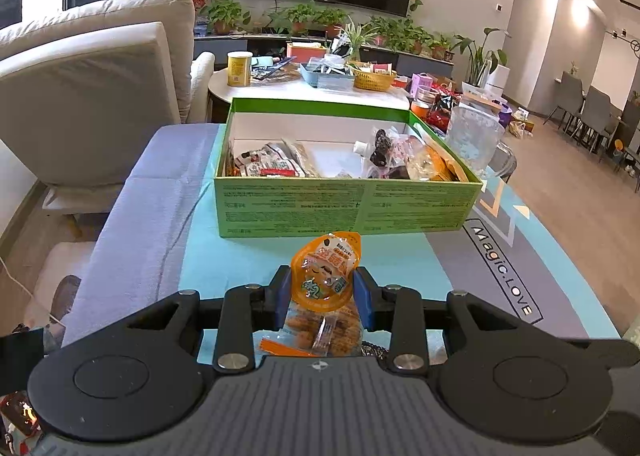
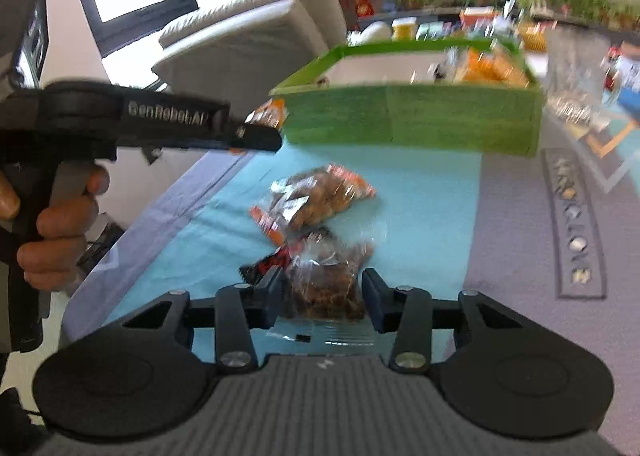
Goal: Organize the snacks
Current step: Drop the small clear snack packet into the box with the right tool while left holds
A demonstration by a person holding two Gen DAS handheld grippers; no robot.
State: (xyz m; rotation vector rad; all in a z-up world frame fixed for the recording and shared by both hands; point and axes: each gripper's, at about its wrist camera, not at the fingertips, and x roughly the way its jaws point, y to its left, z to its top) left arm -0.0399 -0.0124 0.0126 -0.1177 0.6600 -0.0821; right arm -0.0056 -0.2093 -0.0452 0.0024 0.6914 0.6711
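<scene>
Counter (image 1: 160,216) carried a green box (image 1: 344,208) ahead of both jaws. Left gripper (image 1: 323,292) had closed its jaws on an orange snack pouch (image 1: 326,272). Right gripper (image 2: 324,296) jaws stood apart around a clear snack bag (image 2: 326,288).

My left gripper (image 1: 323,288) is pinched shut on a snack pouch (image 1: 326,276), my left hand (image 2: 56,224) wrapped around its handle, while my right gripper (image 2: 323,292) hangs low with its fingers parted either side of a clear packet (image 2: 326,288).
</scene>
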